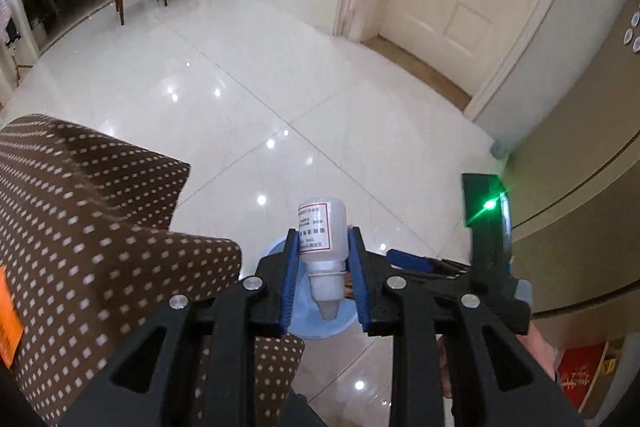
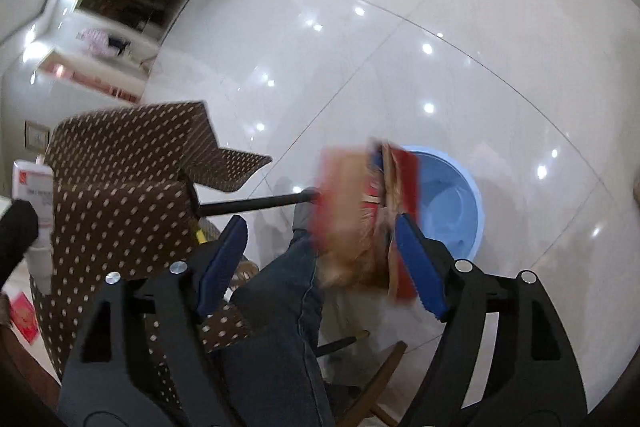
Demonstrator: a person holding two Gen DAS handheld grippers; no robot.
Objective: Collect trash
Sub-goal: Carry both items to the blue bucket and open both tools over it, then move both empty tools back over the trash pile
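Your left gripper [image 1: 325, 269] had black arms and blue pads, and the bottle [image 1: 322, 245] in it was white with a red-framed label. The bin [image 2: 454, 197] was pale blue, the cloth [image 1: 80, 219] brown with white dots, the floor [image 1: 248, 75] glossy white, and the blurred packet [image 2: 360, 215] red and tan.

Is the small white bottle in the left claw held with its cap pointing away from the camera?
No, the white bottle sits between the left claw pads with its cap toward the camera, above the blue bin.
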